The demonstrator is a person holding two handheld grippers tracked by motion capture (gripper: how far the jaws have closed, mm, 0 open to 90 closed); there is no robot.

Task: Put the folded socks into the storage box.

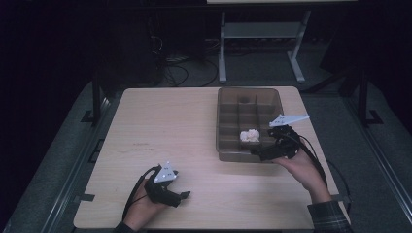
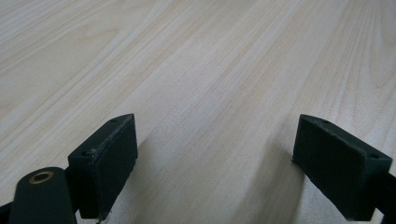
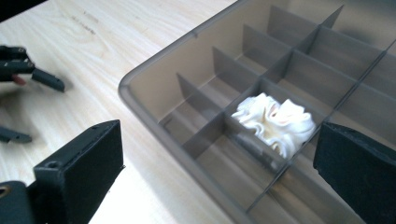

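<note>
A brown see-through tray with several divided compartments stands at the right of the wooden table. A white ruffled fabric piece lies in one of its near compartments, also seen as the white piece in the right gripper view. My right gripper hovers at the tray's near right corner, just clear of the piece. Its jaws stand wide open with nothing between the pads. My left gripper rests low over the table's near left part, open and empty.
The tray's near rim lies just ahead of the right jaws. Bare table spreads in front of the left gripper, whose jaws show far off in the right gripper view. A metal stand is on the floor beyond the table.
</note>
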